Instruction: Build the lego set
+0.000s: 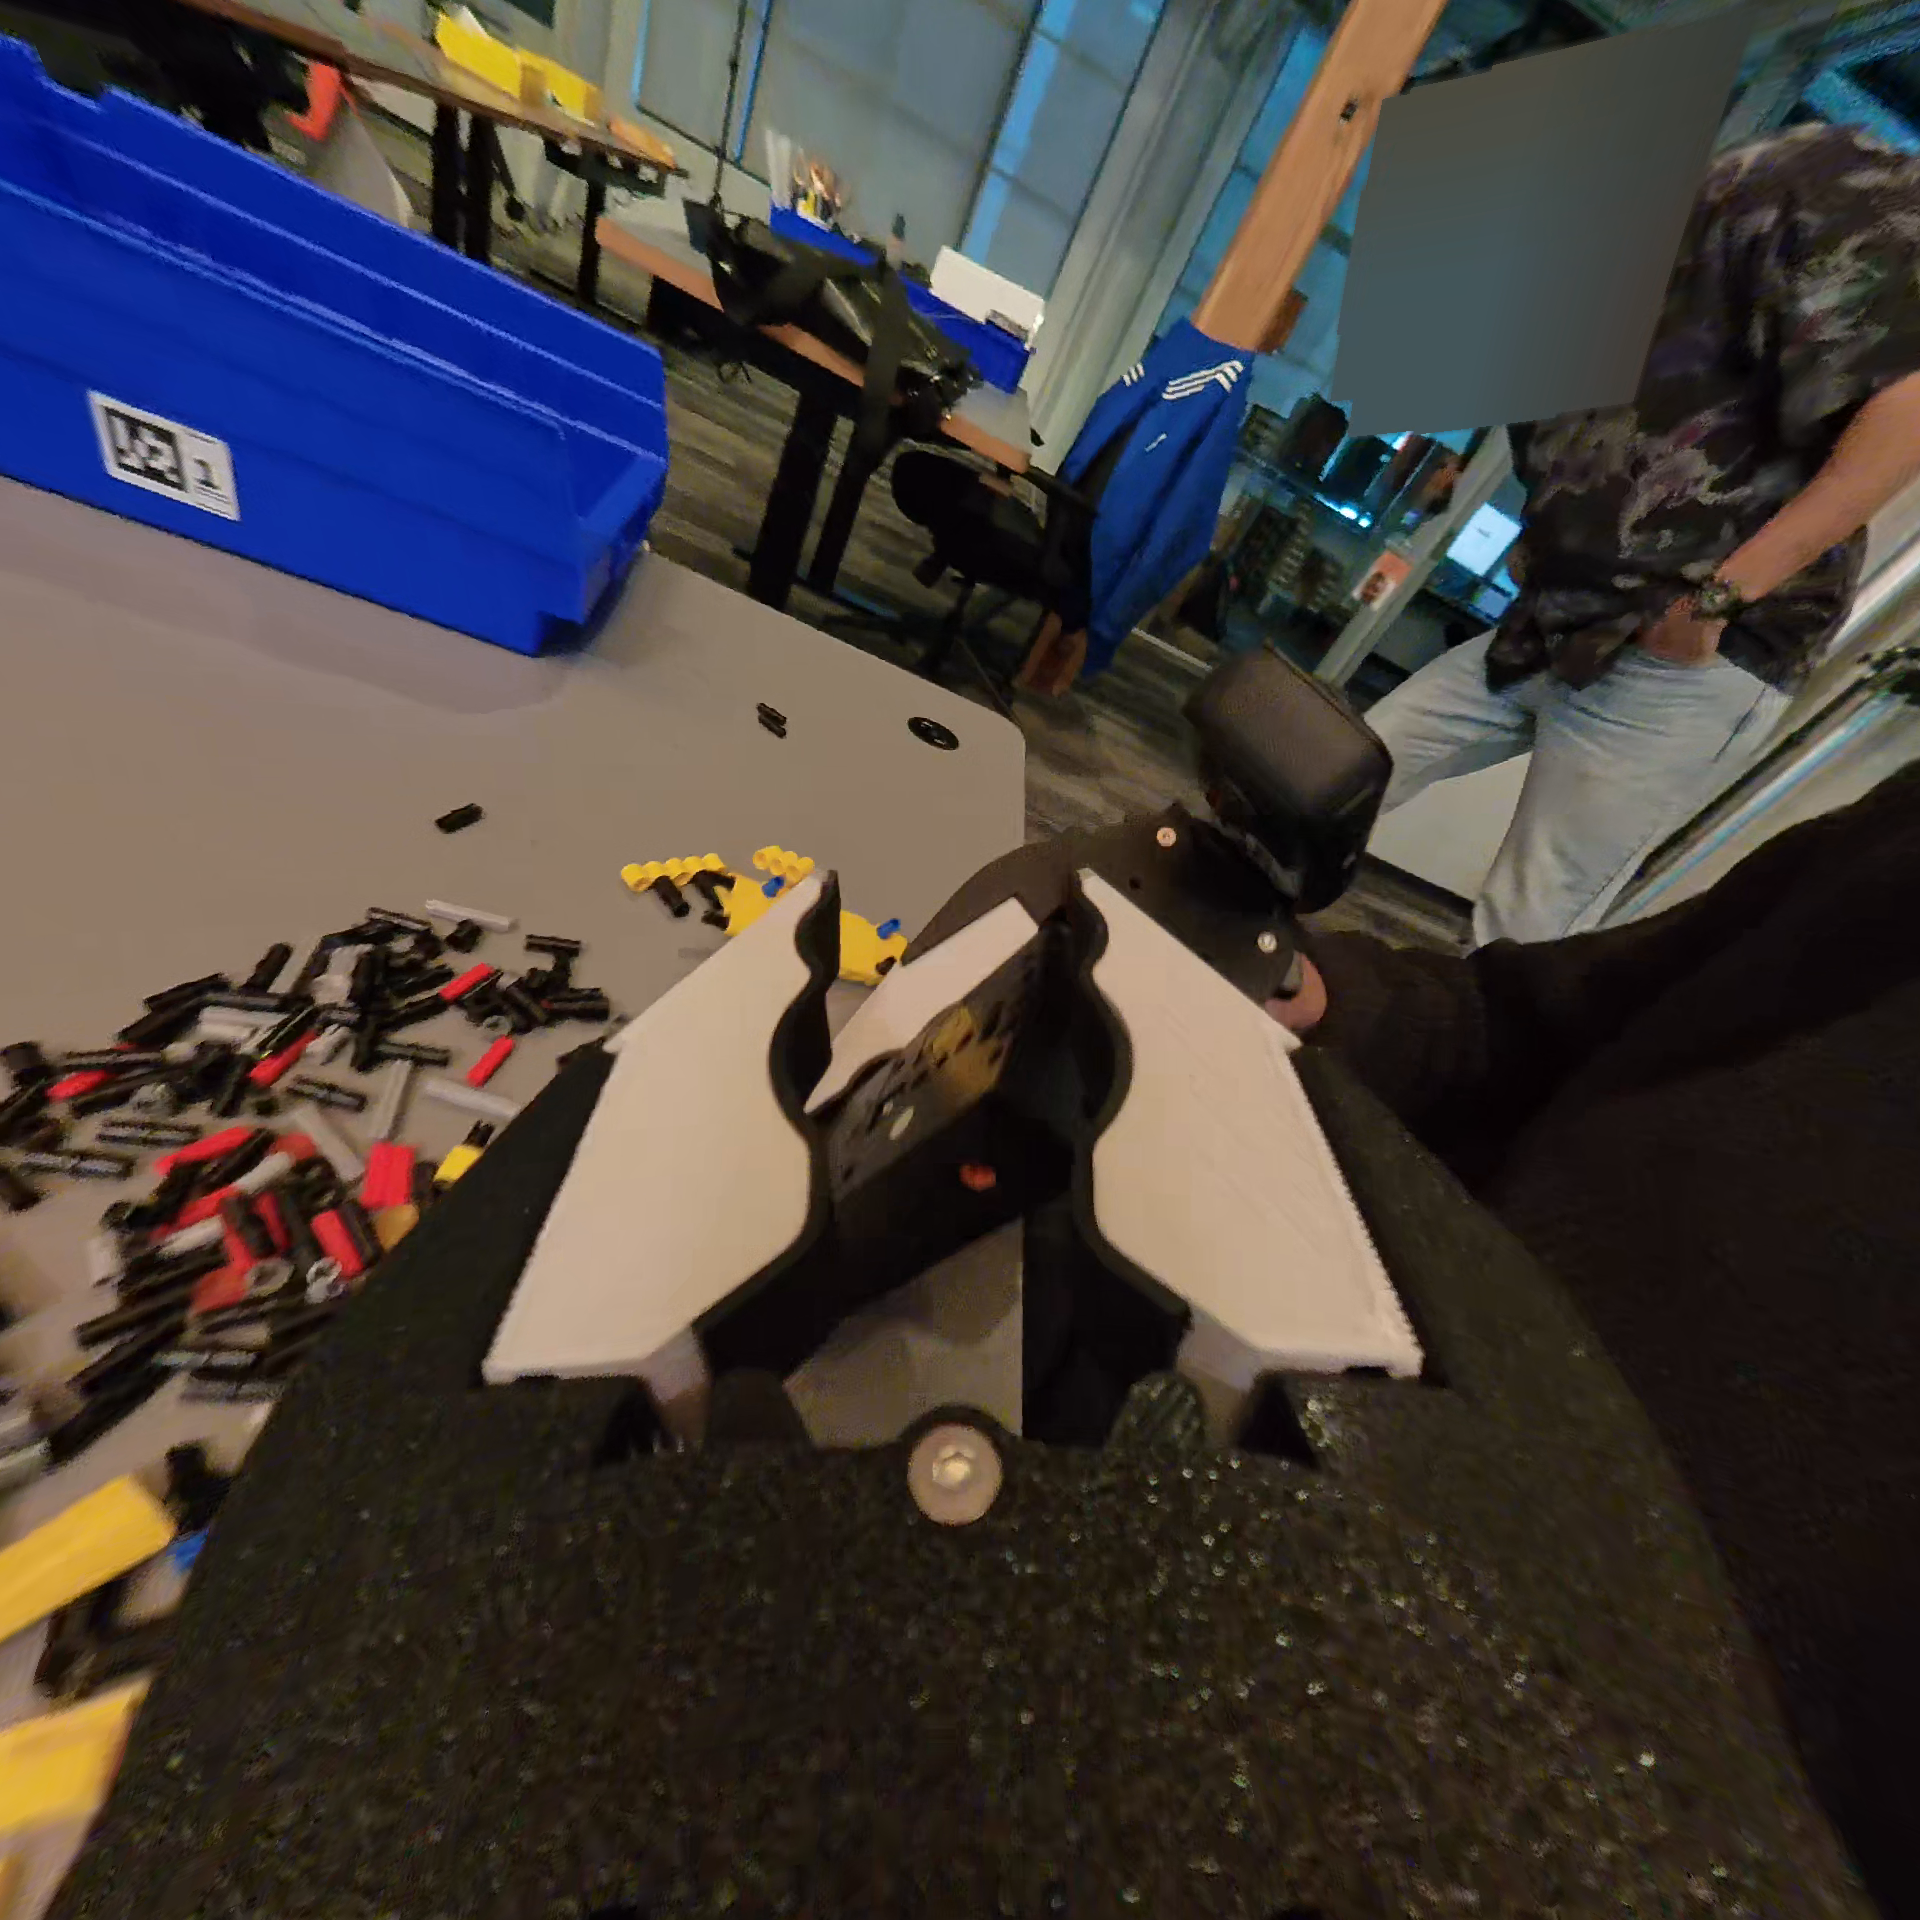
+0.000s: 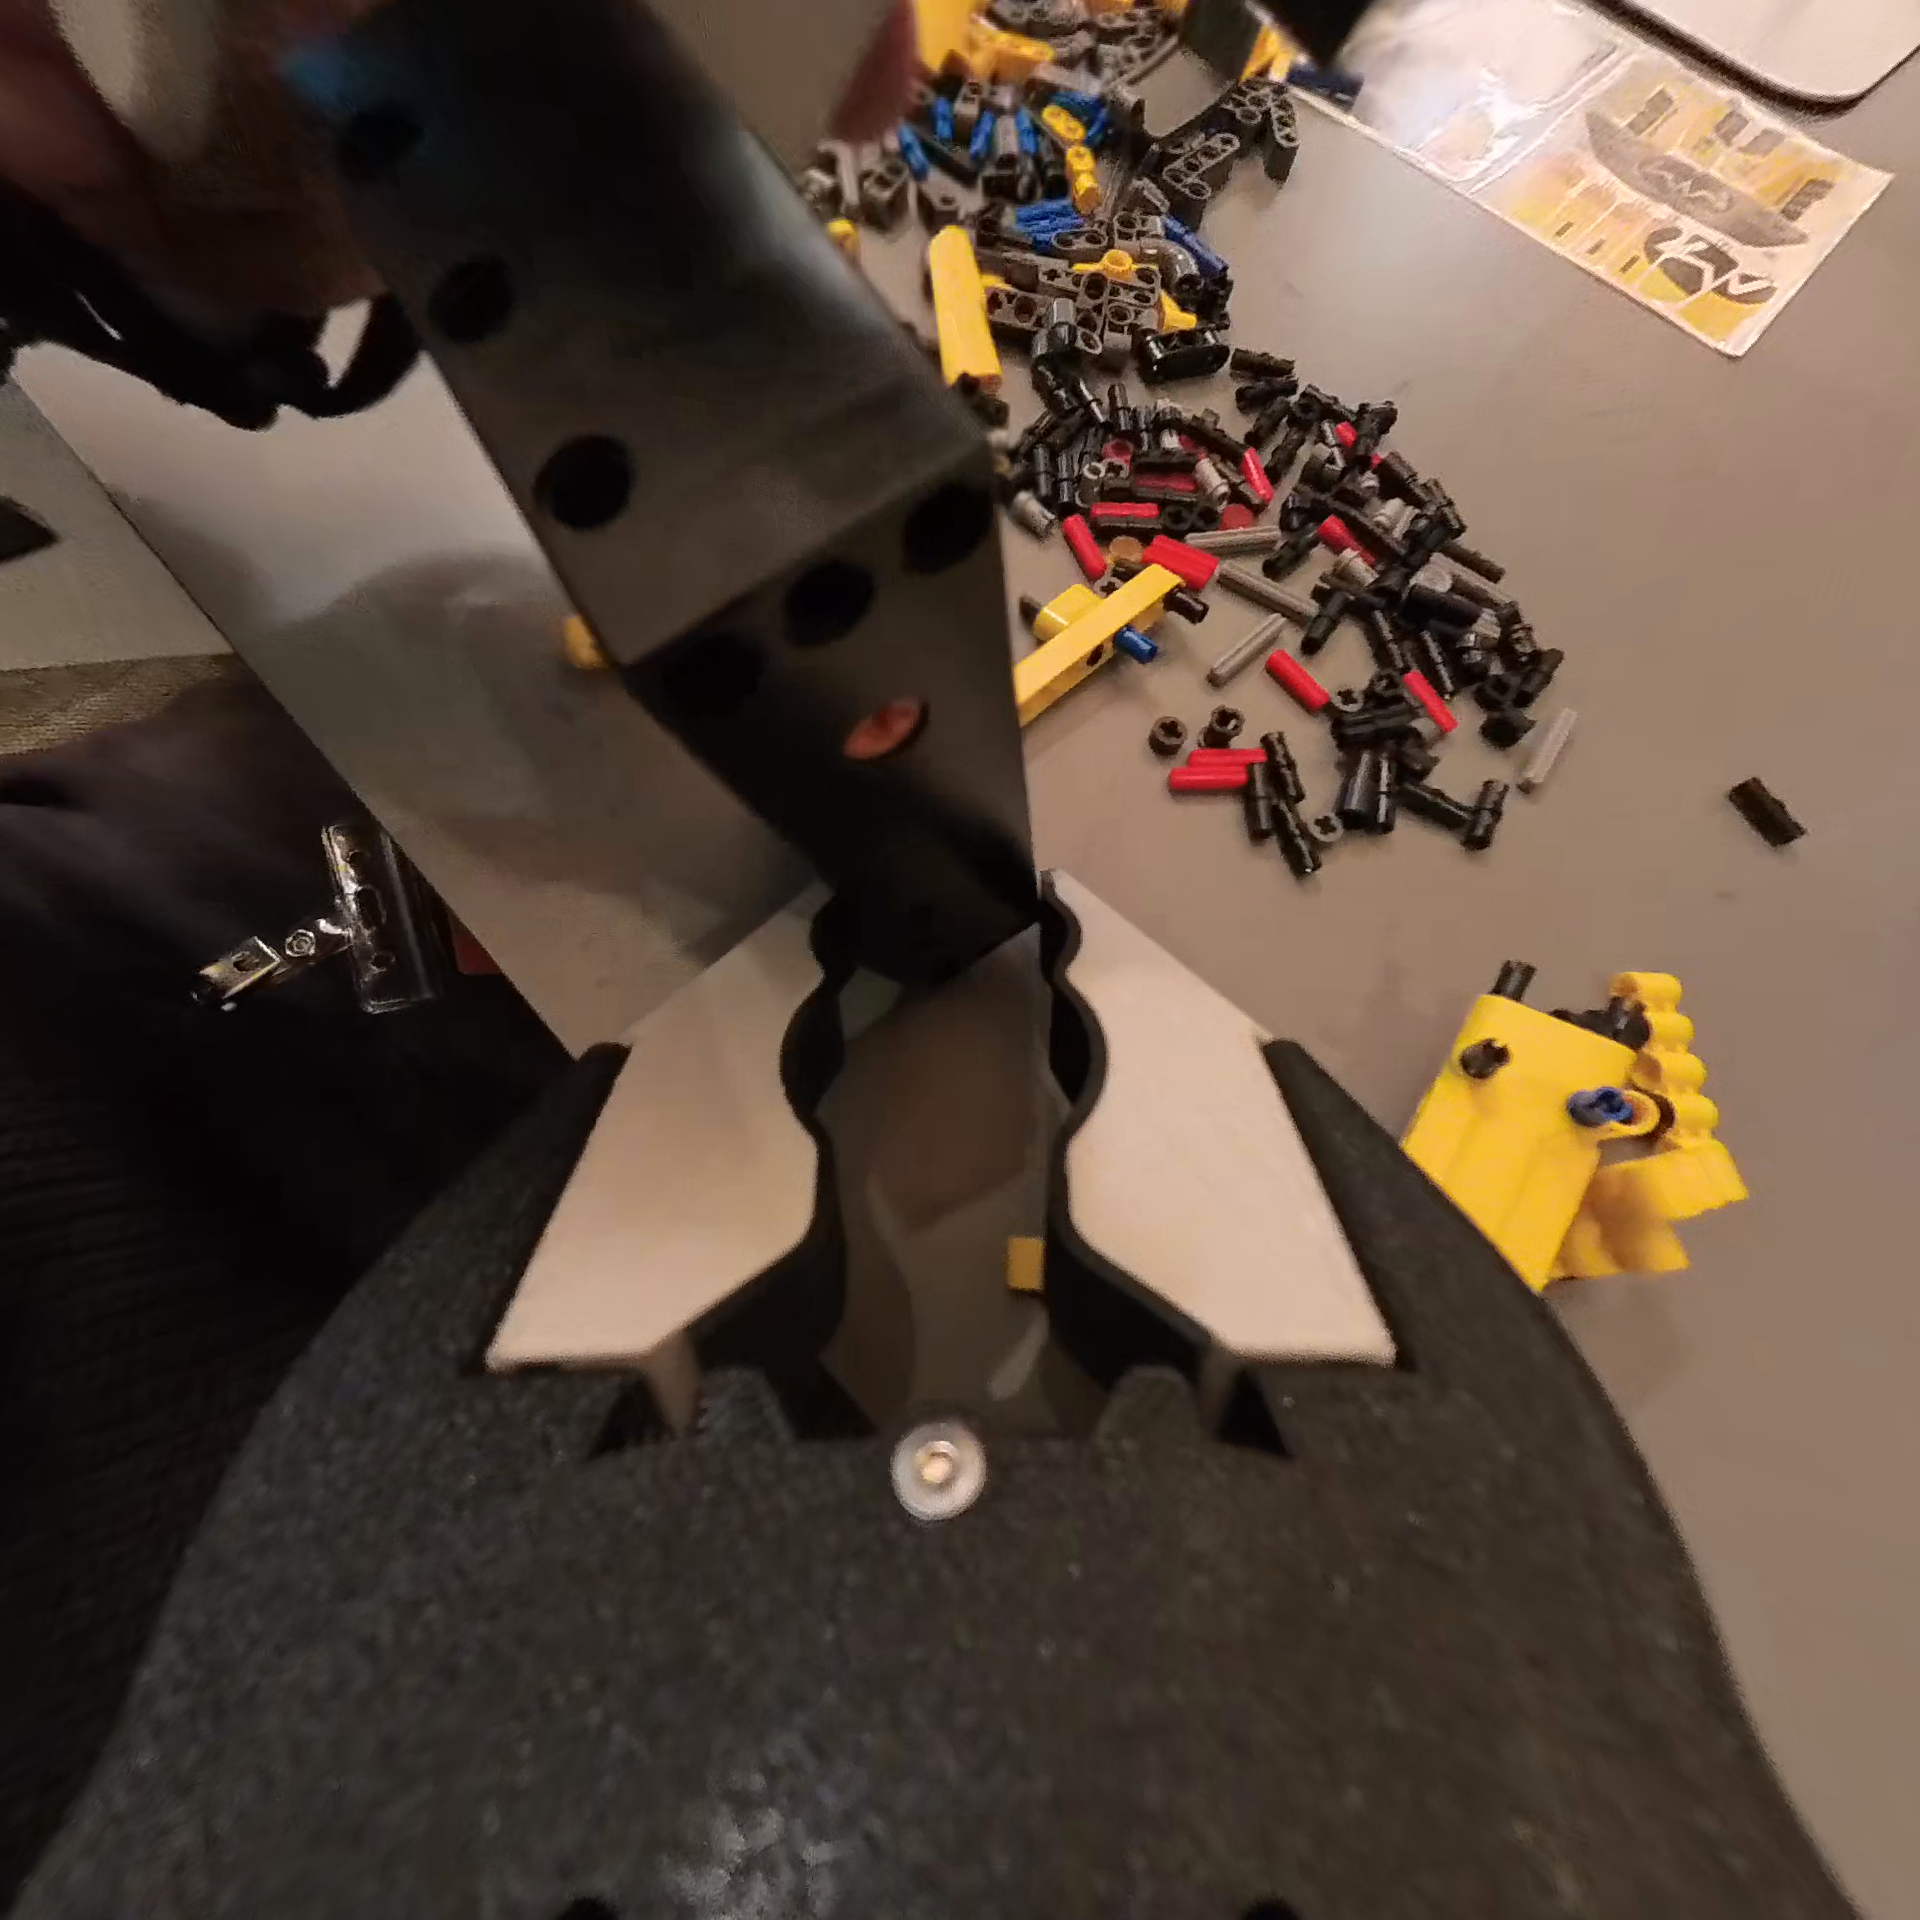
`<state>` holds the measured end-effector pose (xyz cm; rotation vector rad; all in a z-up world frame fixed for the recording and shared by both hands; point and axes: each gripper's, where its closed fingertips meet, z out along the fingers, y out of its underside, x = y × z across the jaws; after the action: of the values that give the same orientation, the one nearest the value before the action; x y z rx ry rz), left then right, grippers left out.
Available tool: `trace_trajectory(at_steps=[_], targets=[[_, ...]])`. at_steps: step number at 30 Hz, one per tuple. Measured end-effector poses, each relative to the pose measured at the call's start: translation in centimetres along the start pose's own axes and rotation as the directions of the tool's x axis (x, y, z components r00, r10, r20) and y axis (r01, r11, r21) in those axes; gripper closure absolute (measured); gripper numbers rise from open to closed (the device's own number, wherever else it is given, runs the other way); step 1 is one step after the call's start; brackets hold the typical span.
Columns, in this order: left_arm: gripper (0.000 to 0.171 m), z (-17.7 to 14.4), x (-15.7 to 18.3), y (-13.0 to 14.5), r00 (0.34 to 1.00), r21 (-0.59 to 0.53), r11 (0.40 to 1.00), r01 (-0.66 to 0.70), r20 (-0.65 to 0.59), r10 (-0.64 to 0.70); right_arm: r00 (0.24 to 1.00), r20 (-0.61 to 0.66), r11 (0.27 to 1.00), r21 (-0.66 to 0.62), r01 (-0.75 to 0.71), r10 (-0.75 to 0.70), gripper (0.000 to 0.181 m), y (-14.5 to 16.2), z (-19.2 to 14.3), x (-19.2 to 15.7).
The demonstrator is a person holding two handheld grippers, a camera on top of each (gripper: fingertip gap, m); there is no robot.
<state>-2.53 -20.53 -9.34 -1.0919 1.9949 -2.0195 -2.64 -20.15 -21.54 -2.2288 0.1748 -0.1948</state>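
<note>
A black perforated building-toy panel (image 1: 935, 1112) with a red pin in one hole sits between my left gripper's (image 1: 951, 904) white fingers, which close on it. In the right wrist view the same panel (image 2: 727, 436) slants down from the upper left, and its lower end is clamped between my right gripper's (image 2: 935, 914) fingertips. The right gripper's white fingers (image 1: 966, 956) and black body show just beyond the panel in the left wrist view. Both grippers hold the panel above the grey table (image 1: 623, 707) near its edge.
A pile of black, red and grey pins (image 1: 260, 1091) (image 2: 1299, 582) lies on the table, with a yellow assembly (image 1: 769, 904) (image 2: 1558, 1132) nearby. Blue bins (image 1: 312, 395) stand at the back. A sticker sheet (image 2: 1662, 187) lies far right. A person (image 1: 1662, 520) stands beyond the table.
</note>
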Motion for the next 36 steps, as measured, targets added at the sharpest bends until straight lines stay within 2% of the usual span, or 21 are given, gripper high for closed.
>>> trace_trajectory(at_steps=[2, 5, 6, 8, 13, 15, 16, 18, 21, 24, 26, 29, 32, 36], targets=[[0.129, -1.1, 0.2, 0.4, 1.000, 0.010, 1.000, -0.022, 0.003, 0.021, 1.000, 0.014, 1.000, -0.003, -0.004, 0.004, 0.146, 0.0, 0.1, 0.0], [0.127, -1.8, 2.2, 1.8, 0.992, -0.011, 0.998, -0.067, -0.104, 0.065, 0.999, 0.044, 1.000, -0.010, 0.000, 0.000, 0.142, 0.0, 0.2, 0.0], [0.125, -1.7, 2.4, 2.5, 0.990, -0.039, 0.996, -0.080, -0.122, 0.075, 0.998, 0.057, 1.000, -0.013, -0.001, 0.002, 0.147, 0.0, 0.2, 0.0], [0.118, -1.0, 1.7, 3.8, 0.993, -0.101, 0.990, -0.094, -0.084, 0.086, 0.996, 0.089, 1.000, -0.022, 0.000, 0.002, 0.147, 0.0, 0.2, 0.0], [0.116, 1.4, 0.2, 5.7, 0.994, -0.199, 0.974, -0.109, 0.001, 0.111, 0.985, 0.150, 0.997, 0.018, 0.081, -0.083, 0.149, -1.2, -0.4, -0.9], [0.129, 1.4, -0.5, 4.4, 0.991, -0.123, 0.987, -0.105, 0.066, 0.114, 0.981, 0.177, 0.997, 0.040, 0.068, -0.074, 0.149, -2.0, -1.2, -1.3], [0.136, 0.9, -0.7, 3.5, 0.994, -0.075, 0.995, -0.072, 0.076, 0.078, 0.980, 0.190, 0.997, 0.063, 0.051, -0.062, 0.147, -2.4, -1.7, -1.3], [0.143, -0.5, -0.8, 1.2, 0.998, 0.069, 0.996, 0.064, 0.022, -0.066, 0.975, 0.223, 0.984, 0.176, -0.017, -0.023, 0.147, -4.1, -2.9, -1.2], [0.145, -3.4, -1.9, -1.7, 0.969, 0.301, 0.921, 0.249, -0.078, -0.236, 0.970, 0.238, 0.911, 0.385, -0.149, 0.058, 0.155, -7.0, -5.2, 0.1], [0.146, -5.5, -2.5, -3.2, 0.922, 0.430, 0.816, 0.386, -0.198, -0.332, 0.944, 0.296, 0.816, 0.503, -0.285, 0.147, 0.155, -8.8, -6.3, 0.7], [0.146, -6.0, -2.7, -3.4, 0.888, 0.462, 0.758, 0.459, -0.250, -0.385, 0.899, 0.394, 0.752, 0.530, -0.392, 0.191, 0.155, -9.7, -6.4, -0.3], [0.145, -5.9, -2.9, -3.1, 0.871, 0.474, 0.731, 0.491, -0.254, -0.420, 0.855, 0.472, 0.675, 0.561, -0.479, 0.214, 0.155, -10.8, -6.3, -1.2], [0.143, -5.8, -2.6, -3.3, 0.869, 0.496, 0.714, 0.494, -0.253, -0.425, 0.884, 0.430, 0.660, 0.612, -0.436, 0.185, 0.167, -11.4, -6.2, -1.5], [0.145, -5.8, -2.2, -3.6, 0.850, 0.502, 0.687, 0.525, -0.279, -0.446, 0.931, 0.335, 0.672, 0.657, -0.341, 0.145, 0.171, -11.6, -6.3, -1.5]])
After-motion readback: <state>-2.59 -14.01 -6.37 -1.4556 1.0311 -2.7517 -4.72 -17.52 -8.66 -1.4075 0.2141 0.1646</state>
